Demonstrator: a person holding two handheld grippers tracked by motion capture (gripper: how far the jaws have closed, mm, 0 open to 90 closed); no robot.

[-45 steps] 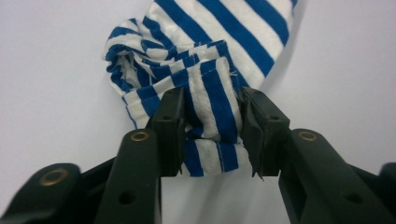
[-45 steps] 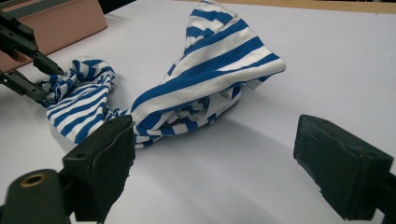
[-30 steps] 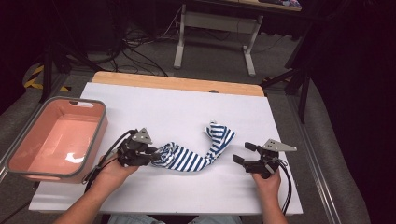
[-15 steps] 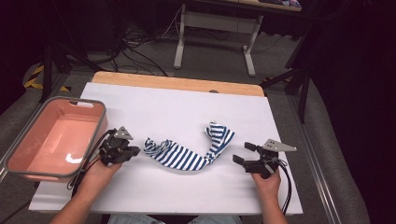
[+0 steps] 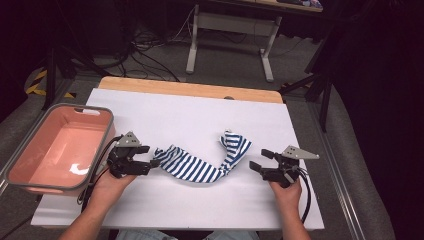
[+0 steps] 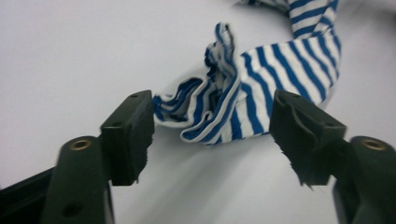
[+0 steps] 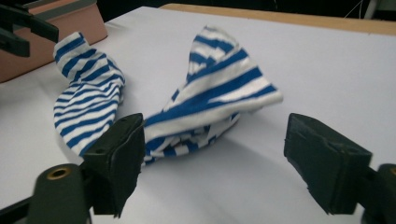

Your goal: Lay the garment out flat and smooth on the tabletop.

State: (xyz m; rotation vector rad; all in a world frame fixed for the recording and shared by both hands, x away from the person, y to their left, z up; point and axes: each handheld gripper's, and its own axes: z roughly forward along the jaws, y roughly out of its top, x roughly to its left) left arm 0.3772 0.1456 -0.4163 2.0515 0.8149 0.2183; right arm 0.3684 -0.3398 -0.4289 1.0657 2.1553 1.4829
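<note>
1. Pink rectangular plastic bin with grey rim point(image 5: 20, 155) sits far left of the cloth, off the white table sheet point(image 5: 165, 110); smooth, glossy inside, nothing in it.
2. Left gripper point(image 5: 148, 160) is just left of the cloth's left end. Its jaws have just been opening and now stand wide; in the left gripper view the bunched end lies between them, pads point(image 6: 133, 130) not pressing it. Held: nothing.
3. Blue-and-white striped soft knit cloth point(image 5: 197, 167) lies mid-sheet as a twisted, rope-like band, curving from its crumpled left end up to a raised fold at its right end. Thin, limp, wrinkly; it will sag and slip.
4. Right gripper point(image 5: 261, 161) is just right of the cloth's raised fold. Its jaws have just been closing a little yet stand wide; the fold point(image 7: 219, 88) sits ahead of them, untouched.
5. Step judged: regrasp both ends to spread or lift the cloth. Do it well: push jaws over several layers, pinch deep, pull apart evenly, avoid dragging the sheet.
</note>
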